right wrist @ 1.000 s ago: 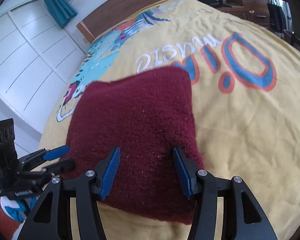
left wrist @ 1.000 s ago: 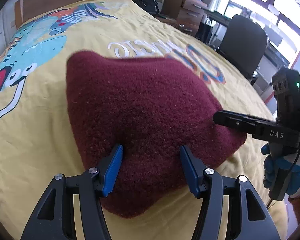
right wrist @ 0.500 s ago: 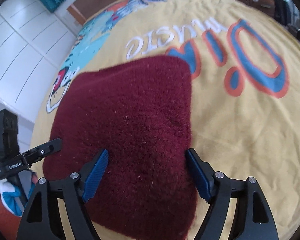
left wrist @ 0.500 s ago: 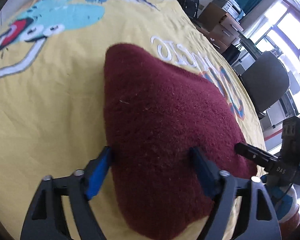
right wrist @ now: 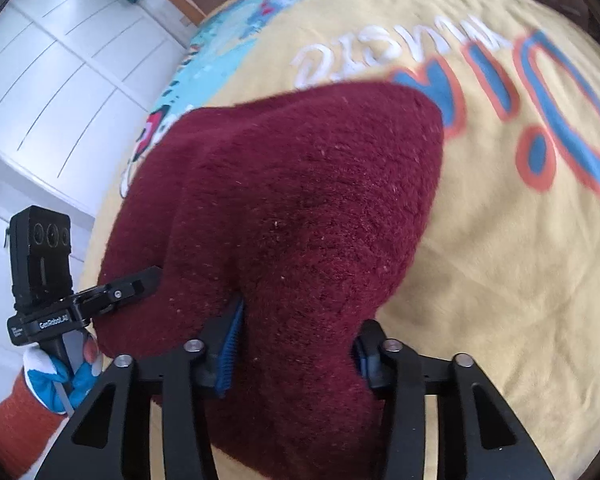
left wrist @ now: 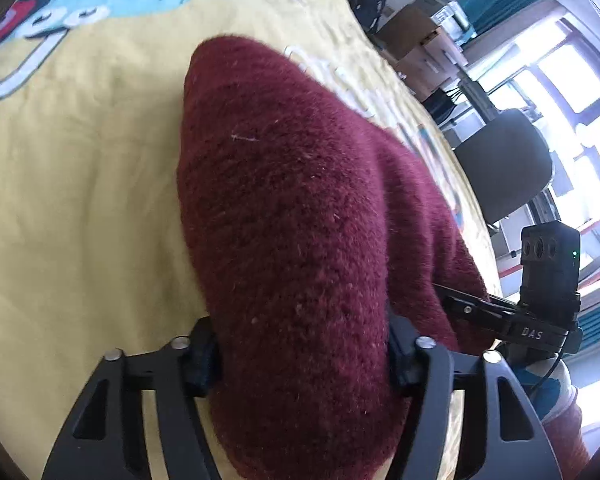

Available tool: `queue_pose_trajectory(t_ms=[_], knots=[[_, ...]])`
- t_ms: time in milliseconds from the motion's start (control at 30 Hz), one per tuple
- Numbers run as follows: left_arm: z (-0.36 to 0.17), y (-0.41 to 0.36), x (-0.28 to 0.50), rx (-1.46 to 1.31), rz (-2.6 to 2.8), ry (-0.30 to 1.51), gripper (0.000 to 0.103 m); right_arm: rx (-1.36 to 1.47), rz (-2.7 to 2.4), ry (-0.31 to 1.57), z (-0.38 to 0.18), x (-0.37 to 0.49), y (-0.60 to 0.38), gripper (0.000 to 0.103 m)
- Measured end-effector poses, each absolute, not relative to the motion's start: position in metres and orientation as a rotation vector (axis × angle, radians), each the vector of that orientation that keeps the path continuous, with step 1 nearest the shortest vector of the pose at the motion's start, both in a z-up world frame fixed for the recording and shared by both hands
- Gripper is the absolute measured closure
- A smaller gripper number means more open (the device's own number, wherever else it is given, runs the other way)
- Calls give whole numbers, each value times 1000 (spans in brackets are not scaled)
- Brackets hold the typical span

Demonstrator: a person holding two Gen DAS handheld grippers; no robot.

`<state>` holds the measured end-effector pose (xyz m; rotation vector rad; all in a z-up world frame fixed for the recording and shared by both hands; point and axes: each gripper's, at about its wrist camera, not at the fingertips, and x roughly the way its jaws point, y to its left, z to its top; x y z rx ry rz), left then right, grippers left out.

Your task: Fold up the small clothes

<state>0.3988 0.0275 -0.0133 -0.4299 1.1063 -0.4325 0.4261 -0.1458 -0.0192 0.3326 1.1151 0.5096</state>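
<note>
Fuzzy maroon knit garment (left wrist: pixel 300 208) bunched between both grippers' spread fingers, neither visibly clamped; yellow bedspread (right wrist: pixel 500 240) reads "music".

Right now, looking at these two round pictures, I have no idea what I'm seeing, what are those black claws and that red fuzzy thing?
No robot here: a person holds a two-finger gripper in each hand, each with a fisheye camera looking along its fingers. One picture comes from the left gripper, the other from the right gripper. Each also shows the other from the side. The fuzzy thing is a dark red garment on a bed with a yellow printed blanket. Both grippers straddle its near edge, fingers spread apart, cloth bunched between them.
</note>
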Motion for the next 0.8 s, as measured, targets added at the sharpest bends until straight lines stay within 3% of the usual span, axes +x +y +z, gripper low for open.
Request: queue_pose_trajectory(t_ms=[200,367,533,800], knots=[[11,63,390,-439,-411,1030,53,283,584,1021,15,431,-88,70],[27,121,372,-430,-318,980,53,246,556,1050,0,444,-55,73],[-2,139,360,-442,-247,1058,40,271,548,1089,-14,424,-73,57],[-8,119,331,-353,-260,1074,34,347,434,1141,-49,386,-113,50]])
